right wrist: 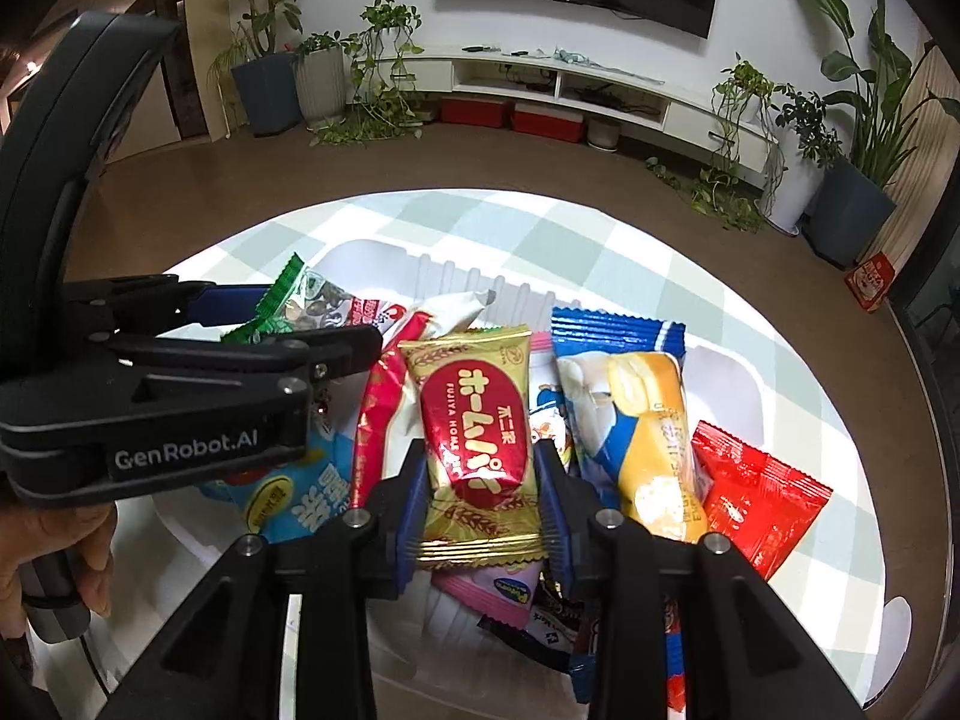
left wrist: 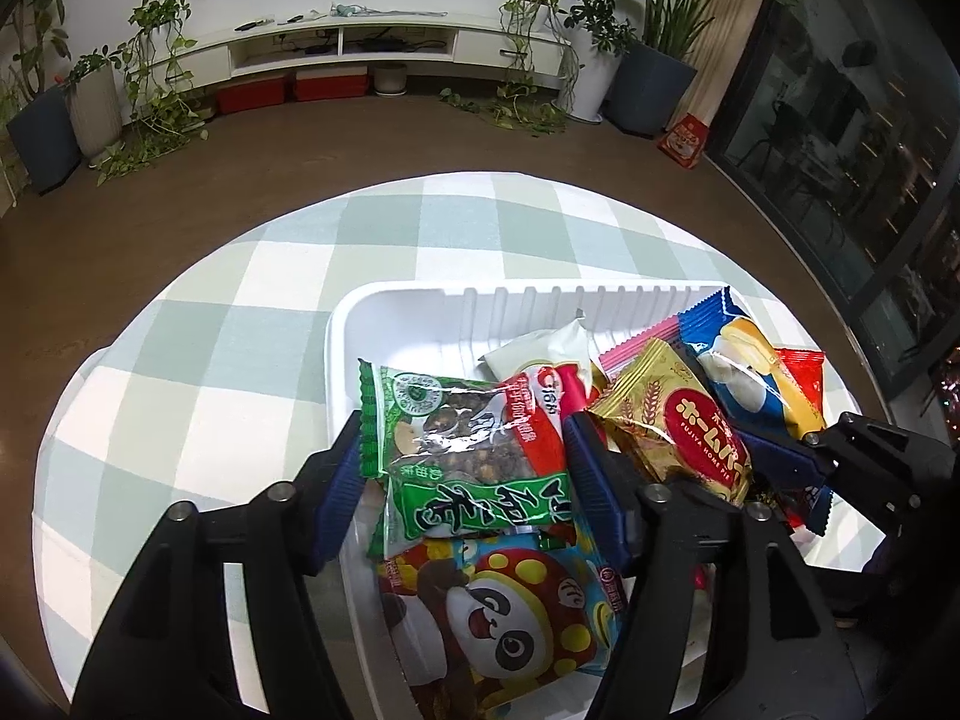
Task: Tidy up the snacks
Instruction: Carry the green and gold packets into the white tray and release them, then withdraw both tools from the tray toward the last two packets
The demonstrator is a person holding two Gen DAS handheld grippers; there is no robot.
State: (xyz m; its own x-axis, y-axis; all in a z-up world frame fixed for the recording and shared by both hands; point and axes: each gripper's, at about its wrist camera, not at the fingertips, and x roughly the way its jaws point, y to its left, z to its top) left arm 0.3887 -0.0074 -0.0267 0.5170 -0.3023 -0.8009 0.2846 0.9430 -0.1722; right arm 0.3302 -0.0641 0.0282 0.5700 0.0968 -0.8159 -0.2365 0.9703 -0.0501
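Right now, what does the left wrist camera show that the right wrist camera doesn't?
Only the left view shows the panda packet in full and the left tongs gripping the green packet head-on. Only the right view shows the person's hand and the pink wrapper under the right tongs. Both show the white tray, the gold pie packet and the blue-and-yellow packet.

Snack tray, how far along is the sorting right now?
Already in the white tray: a panda packet, a blue cake packet and several more, piled loosely. In hand: the left tool brackets the green nut packet, and the right tool brackets the gold Fujiya pie, both above the tray. Left: setting these two down; the red packet overhangs the rim.
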